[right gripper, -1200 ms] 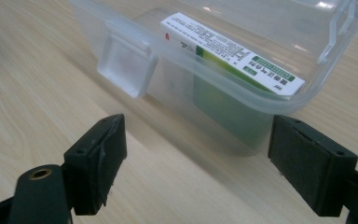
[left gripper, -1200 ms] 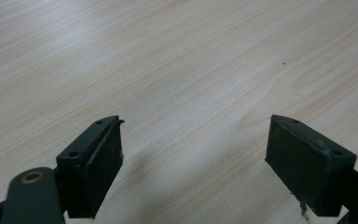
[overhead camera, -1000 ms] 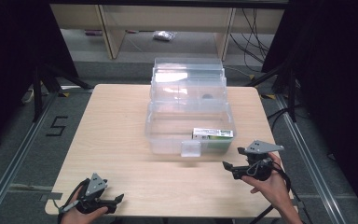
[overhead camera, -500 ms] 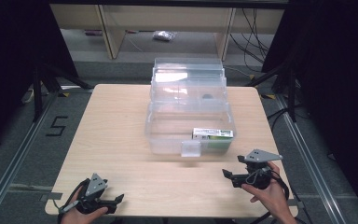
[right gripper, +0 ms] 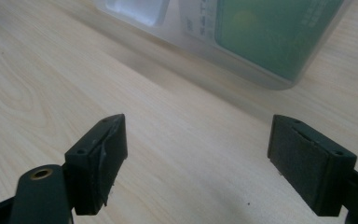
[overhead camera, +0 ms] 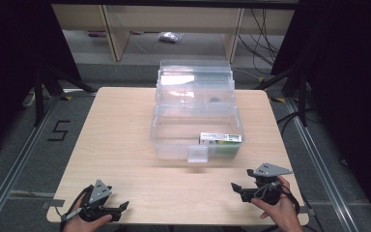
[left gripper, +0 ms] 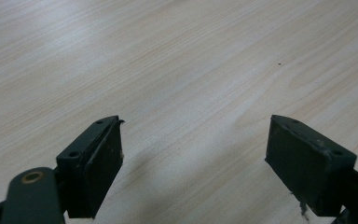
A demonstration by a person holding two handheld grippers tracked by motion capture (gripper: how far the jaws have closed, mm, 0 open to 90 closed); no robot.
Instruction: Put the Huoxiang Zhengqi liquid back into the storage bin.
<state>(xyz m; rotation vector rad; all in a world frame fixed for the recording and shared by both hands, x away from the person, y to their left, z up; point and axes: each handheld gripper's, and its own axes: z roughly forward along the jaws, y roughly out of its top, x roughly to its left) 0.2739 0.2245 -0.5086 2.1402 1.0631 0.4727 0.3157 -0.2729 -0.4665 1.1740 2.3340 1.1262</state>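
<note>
A clear plastic box [overhead camera: 195,125] stands open at the middle of the light wooden table [overhead camera: 121,125], its lid tipped up behind it. A green and white carton [overhead camera: 221,140] lies inside at the box's front right; through the wall it appears as a green panel [right gripper: 270,32]. My left gripper [overhead camera: 118,208] rests at the table's front left, held by a hand, open over bare wood [left gripper: 193,154]. My right gripper [overhead camera: 237,189] sits at the front right, short of the box, open and empty [right gripper: 196,158].
The box's latch tab [overhead camera: 197,154] juts out at its front. Beyond the table stand a low shelf [overhead camera: 174,21] and a floor with cables [overhead camera: 265,43]. A metal rail [overhead camera: 319,159] runs along the right side. The floor at left bears a "5" mark [overhead camera: 58,130].
My right gripper has drawn back from the box toward the table's front edge and dropped lower. The left gripper has stayed put.
</note>
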